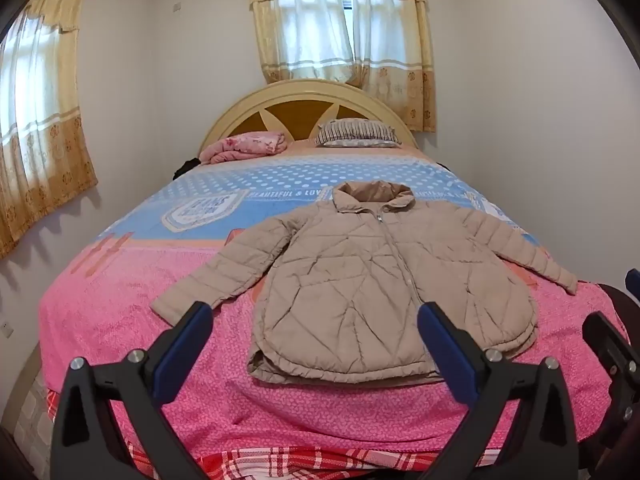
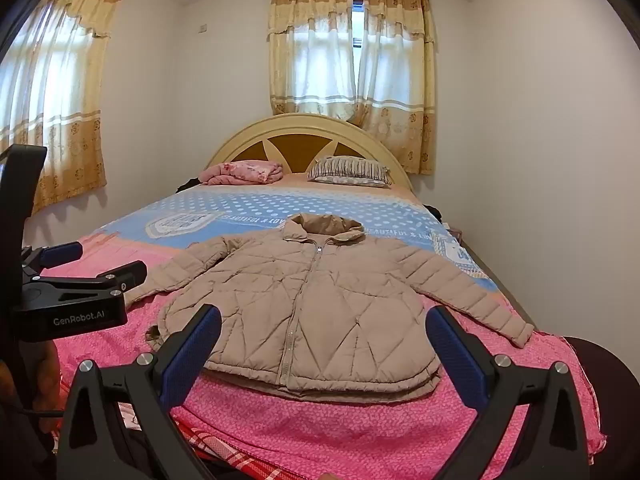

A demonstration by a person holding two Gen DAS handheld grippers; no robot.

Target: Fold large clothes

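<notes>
Two grippers hung above the foot of the bed, both with their blue-padded fingers spread wide and nothing between them. The left gripper pointed at the lower hem of a beige quilted jacket, and the right gripper looked over the same hem from slightly further right; the left gripper also showed at the left edge of the right wrist view, clear of the cloth.

The jacket lay flat on its back on the pink bedspread, zipped up, collar toward the headboard, both sleeves stretched out to the sides and angled down toward the foot. Its upper part overlapped the blue dotted band of the cover.

A pink folded blanket and a striped pillow sat well apart from the jacket, up against the headboard. Something dark lay at the bed's left edge near the blanket, possibly another garment, though it was too small to tell. Yellow curtains hung behind the headboard.
</notes>
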